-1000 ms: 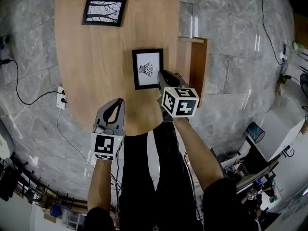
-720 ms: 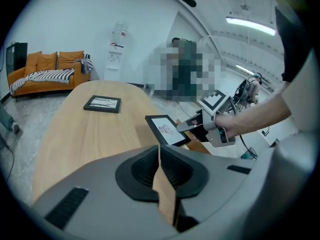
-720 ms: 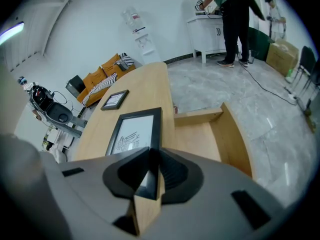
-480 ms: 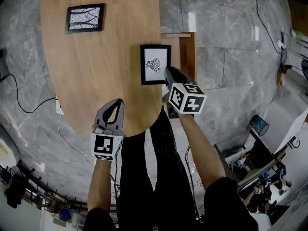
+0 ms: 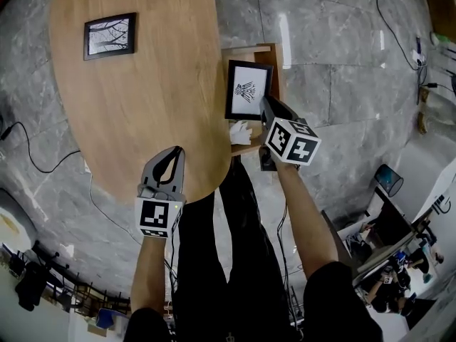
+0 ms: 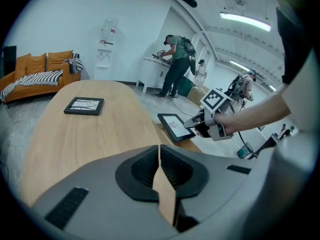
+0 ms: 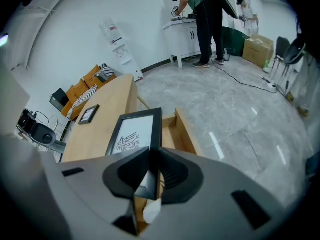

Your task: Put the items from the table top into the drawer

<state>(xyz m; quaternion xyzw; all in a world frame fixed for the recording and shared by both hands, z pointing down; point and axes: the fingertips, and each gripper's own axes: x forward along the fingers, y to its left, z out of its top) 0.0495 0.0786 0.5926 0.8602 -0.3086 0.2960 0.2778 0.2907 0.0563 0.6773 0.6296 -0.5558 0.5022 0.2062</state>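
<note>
a small frame [image 5: 110, 36] is lying flat on the tabletop [image 5: 142, 102] at the far left. my left tongs [image 5: 172, 152] are hovering over its near rim, pressed together on nothing. my right tongs [image 5: 265, 102] are clamping the bird frame [image 5: 249, 90] by its edge, holding it over the open drawer [image 7: 183, 130], above a white wad [image 5: 240, 131].
</note>
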